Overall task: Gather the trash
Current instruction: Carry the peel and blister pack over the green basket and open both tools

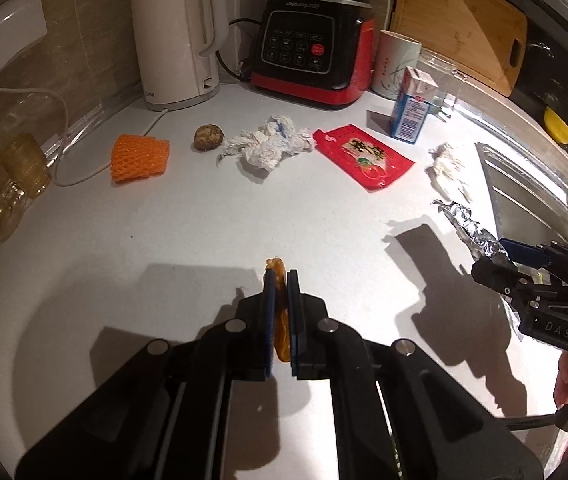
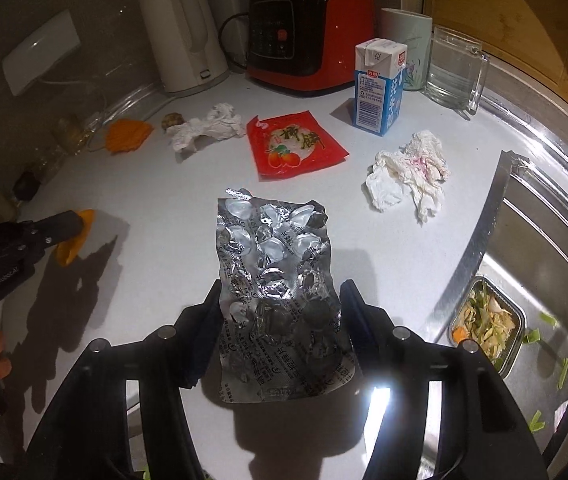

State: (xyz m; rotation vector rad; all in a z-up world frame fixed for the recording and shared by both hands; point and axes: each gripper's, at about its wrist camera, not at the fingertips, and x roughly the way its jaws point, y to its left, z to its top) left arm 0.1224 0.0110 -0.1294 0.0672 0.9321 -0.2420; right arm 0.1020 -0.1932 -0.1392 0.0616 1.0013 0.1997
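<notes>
My left gripper [image 1: 281,280] is shut on a strip of orange peel [image 1: 282,332], held above the white counter; it also shows in the right wrist view [image 2: 71,240]. My right gripper [image 2: 282,292] is shut on a silver foil blister pack [image 2: 276,280], which also shows in the left wrist view [image 1: 472,228]. Loose trash lies beyond: a red snack wrapper [image 2: 294,144], a crumpled tissue [image 2: 408,176], a second tissue [image 2: 208,126], an orange foam net [image 1: 140,156], a walnut-like ball [image 1: 209,137].
A milk carton [image 2: 378,88], glass mug [image 2: 454,72], ceramic cup [image 2: 406,28], blender base [image 2: 308,36] and white kettle [image 2: 186,36] stand at the back. A steel sink [image 2: 540,240] with a tray of vegetable scraps [image 2: 486,320] is right. Glass jars [image 1: 12,176] stand left.
</notes>
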